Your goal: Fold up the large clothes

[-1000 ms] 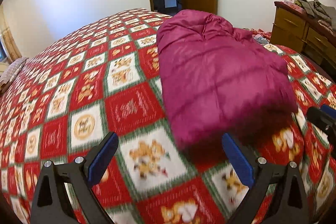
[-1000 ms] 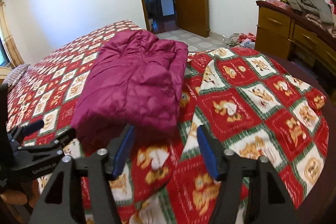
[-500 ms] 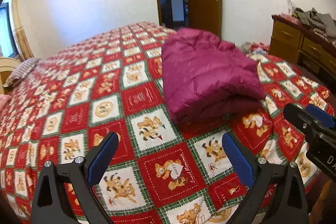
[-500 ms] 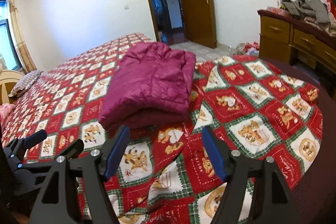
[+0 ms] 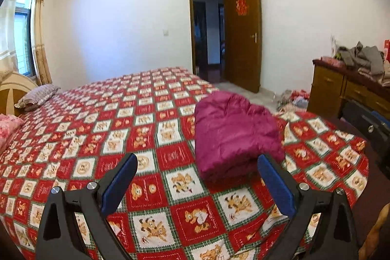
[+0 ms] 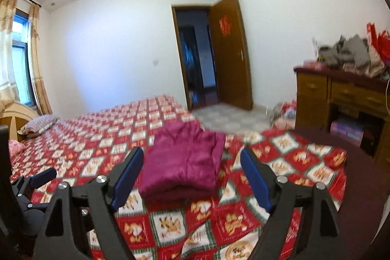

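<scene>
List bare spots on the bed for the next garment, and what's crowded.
Free: the wide stretch of bedspread between the folded magenta jacket and the pillows; also the near strip in front of the jacket. Smaller patch right of the jacket, toward the bed corner. Crowded: dresser top piled with clothes; floor clutter beside it.

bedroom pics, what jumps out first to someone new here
A folded magenta puffer jacket lies near the foot corner of the bed, on a loud red teddy-bear quilt. Both grippers, left and right, hang open and empty before it. Rumpled clothes top the wooden dresser at right.
</scene>
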